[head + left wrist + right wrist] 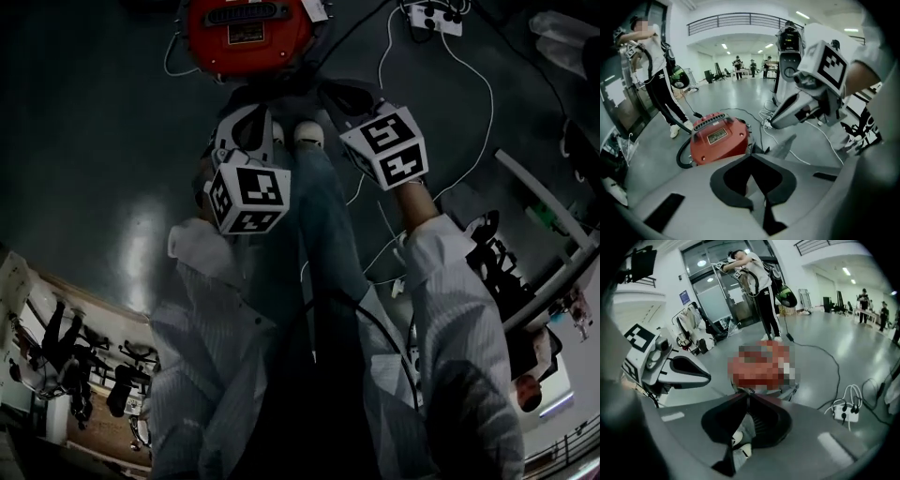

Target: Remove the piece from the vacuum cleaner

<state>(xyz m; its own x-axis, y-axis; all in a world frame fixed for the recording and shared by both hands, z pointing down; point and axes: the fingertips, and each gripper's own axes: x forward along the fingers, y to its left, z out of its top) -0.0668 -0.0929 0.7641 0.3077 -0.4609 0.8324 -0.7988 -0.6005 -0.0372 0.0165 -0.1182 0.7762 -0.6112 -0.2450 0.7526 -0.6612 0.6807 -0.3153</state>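
The red vacuum cleaner (246, 33) stands on the grey floor just ahead of both grippers. In the left gripper view the vacuum cleaner (719, 138) shows its ribbed handle, a label plate and a black hose (683, 157) curling off its left side. My left gripper (246, 127) is shut and empty, a short way from the vacuum's near side. My right gripper (345, 101) hangs beside it, also shut with nothing held. In the gripper views the jaws of the left gripper (751, 157) and the right gripper (747, 393) meet tip to tip.
A white power strip (433, 19) with white cables lies on the floor right of the vacuum; the power strip (847, 413) shows in the right gripper view too. A person (757, 282) stands behind the vacuum holding a hose. My shoes (309, 133) are below the grippers.
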